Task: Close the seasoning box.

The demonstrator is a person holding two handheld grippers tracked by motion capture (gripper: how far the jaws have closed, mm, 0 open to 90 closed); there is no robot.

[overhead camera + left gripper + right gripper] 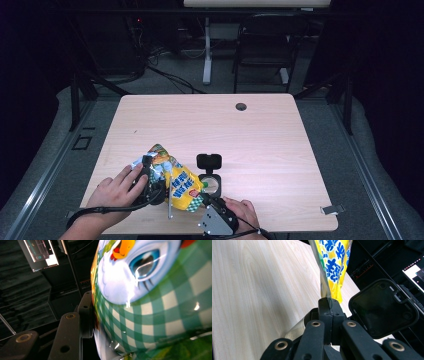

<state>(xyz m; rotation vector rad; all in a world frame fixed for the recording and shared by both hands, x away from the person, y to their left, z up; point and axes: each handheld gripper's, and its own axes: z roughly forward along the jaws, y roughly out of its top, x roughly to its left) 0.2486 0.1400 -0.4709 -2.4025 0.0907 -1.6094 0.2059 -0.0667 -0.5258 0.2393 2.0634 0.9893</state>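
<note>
Up top on the counter (260,130), both claws have the snack bag (182,187) pinched near the front edge by an open black-lidded jar (209,184), probably to tear it open for pouring. Left claw (86,315) view: its jaws squeeze the bag's fat checkered body. Right claw (328,307) view: jaws clamped tight on the bag's thin sealed edge, lid (382,307) right beside.

Pale wood bench (260,130), bare beyond the jaws. Clear round container (210,185) just ahead of the right jaws, its black hinged lid (209,161) flipped open on the far side; same lid (384,307) close to the right of those jaws. Dark grommet hole (241,106) well beyond. Small metal clip (331,210) far right. Black chair (265,45) and floor cables (165,75) far behind. Lit screen (40,252) up left of the left jaws.
</note>
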